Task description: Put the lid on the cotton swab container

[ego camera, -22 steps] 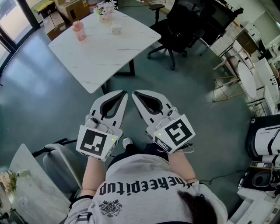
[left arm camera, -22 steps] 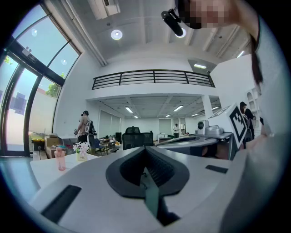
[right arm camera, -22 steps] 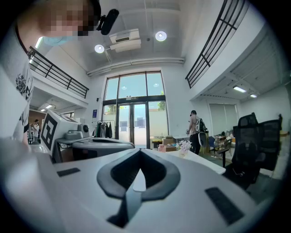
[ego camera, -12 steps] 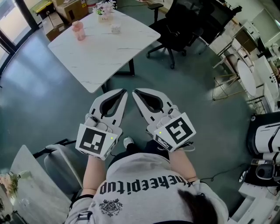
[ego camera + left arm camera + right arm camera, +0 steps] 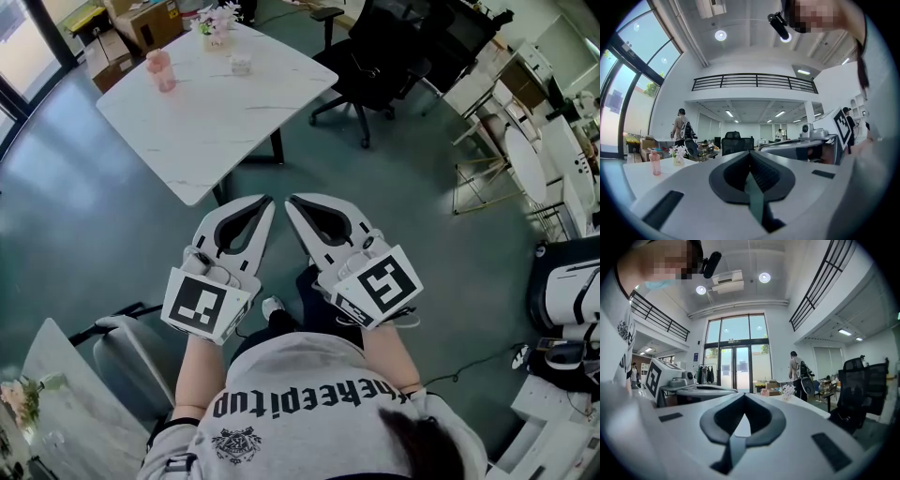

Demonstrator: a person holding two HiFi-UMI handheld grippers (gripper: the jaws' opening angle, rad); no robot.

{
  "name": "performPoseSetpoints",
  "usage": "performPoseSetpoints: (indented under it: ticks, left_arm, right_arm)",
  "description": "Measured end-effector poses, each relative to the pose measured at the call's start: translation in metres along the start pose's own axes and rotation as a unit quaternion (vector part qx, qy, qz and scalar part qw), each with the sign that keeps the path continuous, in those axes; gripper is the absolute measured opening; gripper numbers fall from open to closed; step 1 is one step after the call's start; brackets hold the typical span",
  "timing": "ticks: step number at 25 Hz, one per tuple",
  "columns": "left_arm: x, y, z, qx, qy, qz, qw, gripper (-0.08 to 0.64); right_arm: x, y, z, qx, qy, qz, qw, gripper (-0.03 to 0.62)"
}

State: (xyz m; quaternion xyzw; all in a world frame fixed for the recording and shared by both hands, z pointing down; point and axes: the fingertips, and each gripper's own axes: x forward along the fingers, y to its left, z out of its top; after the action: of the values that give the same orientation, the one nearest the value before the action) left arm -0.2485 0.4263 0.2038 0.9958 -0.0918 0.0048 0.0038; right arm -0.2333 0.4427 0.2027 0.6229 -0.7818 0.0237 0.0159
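White table [image 5: 216, 117], pink bottle [image 5: 160, 70] and flowers [image 5: 216, 21] on it, black chair [image 5: 380, 75] nearby

My left gripper [image 5: 266, 201], right gripper [image 5: 290, 201]: white shells, black ribbed lining round teardrop jaw openings. Behind my jaws, black-and-white marker cube [image 5: 199, 306] on each. My grey shirt [image 5: 300, 398]: black lettering, crest print.

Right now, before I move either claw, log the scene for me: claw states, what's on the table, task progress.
left claw: shut, empty
right claw: shut, empty
table: white, ahead of both claws, not touched
on table: pink bottle, flowers, small container
container state: too small to tell whether open or covered
task: not started
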Motion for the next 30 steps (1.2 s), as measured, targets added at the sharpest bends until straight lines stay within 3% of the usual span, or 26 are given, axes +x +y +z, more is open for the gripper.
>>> performPoseSetpoints:
  ticks: [8,21,30]
  left_arm:
    - [0.023,0.016,0.002,0.011,0.008,0.015,0.9998,0.015]
    - [0.098,0.069,0.015,0.008,-0.010,0.068,0.9976,0.015]
    - [0.153,0.083,0.017,-0.003,-0.011,0.089,0.9959,0.015]
  right_arm:
    - [0.021,-0.022,-0.001,-0.001,0.002,0.031,1.000,0.011]
    - [0.065,-0.103,0.012,-0.005,-0.006,0.083,0.997,0.011]
    - [0.078,-0.156,0.013,-0.002,-0.002,0.112,0.994,0.011]
